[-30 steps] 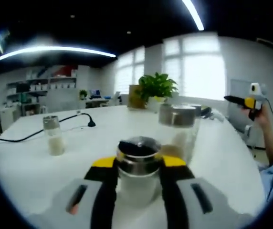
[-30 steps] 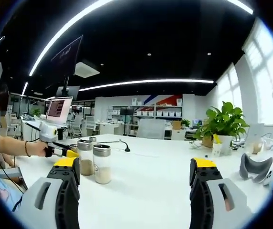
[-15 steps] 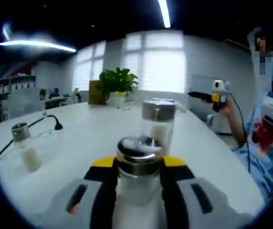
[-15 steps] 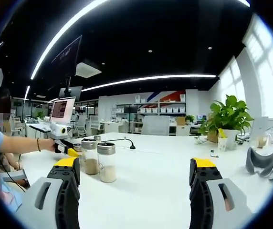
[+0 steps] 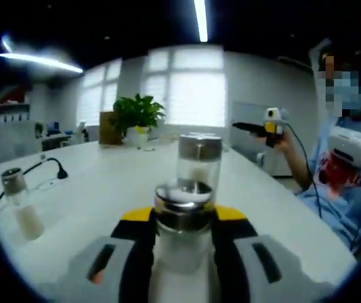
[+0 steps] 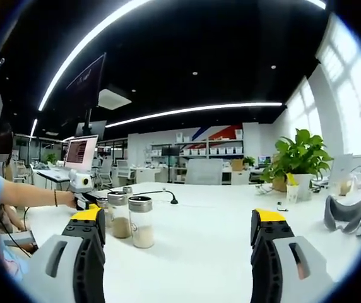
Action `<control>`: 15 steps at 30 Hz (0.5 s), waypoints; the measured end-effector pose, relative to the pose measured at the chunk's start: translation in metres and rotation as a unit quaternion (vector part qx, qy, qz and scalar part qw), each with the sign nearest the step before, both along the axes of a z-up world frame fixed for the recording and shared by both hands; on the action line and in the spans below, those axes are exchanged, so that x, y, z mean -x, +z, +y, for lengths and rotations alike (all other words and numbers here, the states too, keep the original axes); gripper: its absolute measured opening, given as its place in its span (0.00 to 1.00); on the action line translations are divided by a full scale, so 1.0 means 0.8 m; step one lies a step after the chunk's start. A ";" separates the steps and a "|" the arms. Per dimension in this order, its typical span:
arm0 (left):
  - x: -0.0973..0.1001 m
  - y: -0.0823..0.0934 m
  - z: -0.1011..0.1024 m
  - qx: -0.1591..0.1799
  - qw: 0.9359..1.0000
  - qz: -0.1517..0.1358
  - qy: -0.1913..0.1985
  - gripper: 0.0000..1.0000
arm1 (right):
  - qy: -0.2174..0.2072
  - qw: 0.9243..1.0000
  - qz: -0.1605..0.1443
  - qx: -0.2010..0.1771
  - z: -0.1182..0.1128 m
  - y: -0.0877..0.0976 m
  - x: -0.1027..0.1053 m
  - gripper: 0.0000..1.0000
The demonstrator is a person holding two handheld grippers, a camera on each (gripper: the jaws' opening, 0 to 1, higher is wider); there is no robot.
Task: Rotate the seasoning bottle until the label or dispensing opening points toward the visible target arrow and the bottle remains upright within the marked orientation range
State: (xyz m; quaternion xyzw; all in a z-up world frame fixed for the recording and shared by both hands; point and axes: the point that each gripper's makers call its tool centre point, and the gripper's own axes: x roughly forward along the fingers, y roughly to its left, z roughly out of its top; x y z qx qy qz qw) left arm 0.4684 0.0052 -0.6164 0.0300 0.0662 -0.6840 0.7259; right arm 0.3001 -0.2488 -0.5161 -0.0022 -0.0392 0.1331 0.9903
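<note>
White table (image 5: 281, 208): left tongs (image 5: 183, 221) clamping upright seasoning bottle (image 5: 183, 218); right tongs (image 6: 179, 230) wide.

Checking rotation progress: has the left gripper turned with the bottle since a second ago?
Yes. The left gripper, shut on the seasoning bottle, swung rightward: the potted plant slid left.

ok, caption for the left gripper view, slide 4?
Left claw clamps an upright steel-capped seasoning bottle on a white table, two similar bottles nearby.
</note>
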 end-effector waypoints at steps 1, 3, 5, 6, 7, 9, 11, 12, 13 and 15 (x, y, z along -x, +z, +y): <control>0.002 0.000 0.000 0.004 1.000 -0.005 -0.003 0.36 | 0.001 1.000 0.003 0.005 0.001 -0.002 0.000 0.99; 0.003 0.001 0.000 0.014 1.000 -0.008 -0.005 0.37 | 0.002 1.000 0.008 0.008 0.002 -0.004 -0.001 0.99; 0.001 0.002 -0.001 0.017 1.000 0.000 0.004 0.38 | 0.005 1.000 0.011 0.008 0.003 -0.005 -0.002 0.99; 0.000 0.003 -0.001 0.018 1.000 0.000 0.010 0.41 | 0.006 1.000 0.012 0.009 0.003 -0.006 -0.002 0.99; 0.000 0.002 -0.001 0.013 1.000 -0.001 0.014 0.46 | 0.006 1.000 0.013 0.010 0.003 -0.007 -0.003 0.99; 0.005 -0.001 0.002 0.000 1.000 0.008 0.014 0.52 | 0.004 1.000 0.017 0.013 0.002 -0.009 -0.004 0.99; -0.001 -0.002 0.008 -0.012 0.999 -0.004 0.045 0.63 | 0.004 1.000 0.019 0.012 0.001 -0.010 -0.004 0.99; -0.004 -0.001 0.011 -0.013 0.998 -0.002 0.059 0.69 | 0.004 1.000 0.020 0.011 0.001 -0.011 -0.004 0.99; -0.004 -0.001 0.014 -0.013 0.997 0.004 0.069 0.73 | 0.003 1.000 0.022 0.010 0.000 -0.012 -0.004 0.99; -0.008 0.003 0.021 -0.002 0.994 0.012 0.105 0.70 | 0.002 1.000 0.024 0.010 -0.001 -0.012 -0.003 0.99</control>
